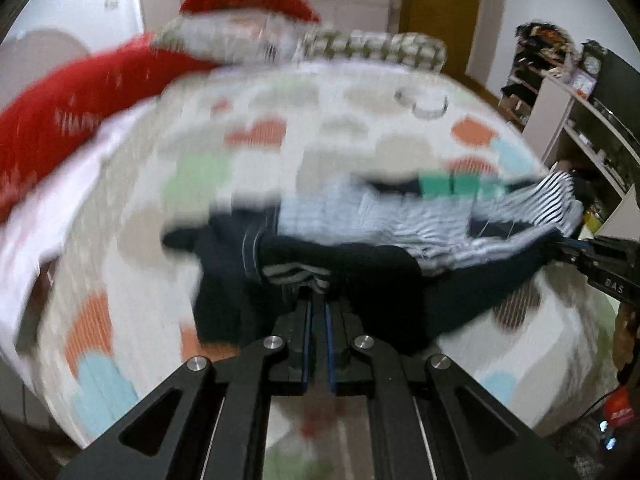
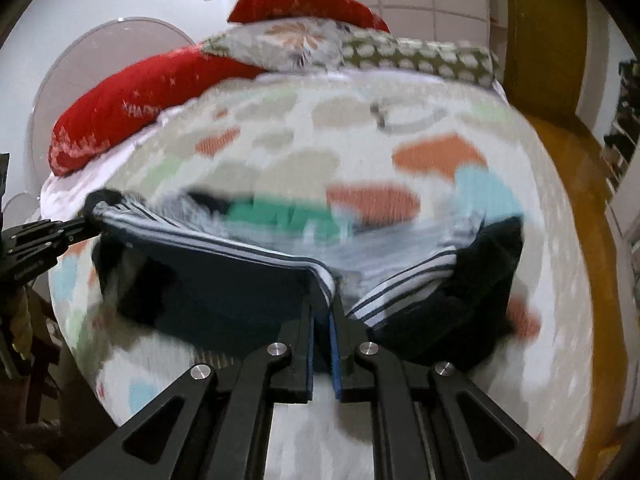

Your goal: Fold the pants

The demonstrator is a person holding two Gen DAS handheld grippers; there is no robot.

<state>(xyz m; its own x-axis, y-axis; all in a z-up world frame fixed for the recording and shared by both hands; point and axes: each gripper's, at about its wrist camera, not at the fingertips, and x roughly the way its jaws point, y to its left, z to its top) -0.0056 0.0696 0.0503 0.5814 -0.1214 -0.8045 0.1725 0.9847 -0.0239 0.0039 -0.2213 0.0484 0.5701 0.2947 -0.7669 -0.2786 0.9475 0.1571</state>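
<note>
The scene is a bedroom with white walls, a yellow-brown door (image 1: 440, 4) at the back and cluttered shelves (image 1: 560, 92) along one side. A bed (image 2: 400, 112) fills most of both views; its white cover carries orange, green, blue and beige patches. At the head of the bed lie two red pillows (image 2: 132, 96), a floral cushion (image 2: 296, 46) and a long olive bolster with white dots (image 2: 424, 60). A round clear item (image 1: 428, 104) rests on the cover near the bolster; blur prevents identification.

The pants (image 2: 224, 280) are dark navy with white side stripes. They are stretched across the near part of the bed between the two grippers, with the middle sagging toward the cover. A pale striped fabric area and a green patch show along the far side of the garment; blur prevents finer detail.

The left gripper (image 1: 318, 300) is clamped on a striped fold of the pants, with its blue-padded jaws nearly together and cloth bunched at the tips. The right gripper (image 2: 324, 304) is likewise pinched onto a striped fold, with only the fabric thickness separating its jaws.

In the left wrist view, the right gripper enters at the right edge, gripping the far end of the garment. In the right wrist view, the left gripper appears at the left edge, holding the opposite end. Both views are motion-blurred.
</note>
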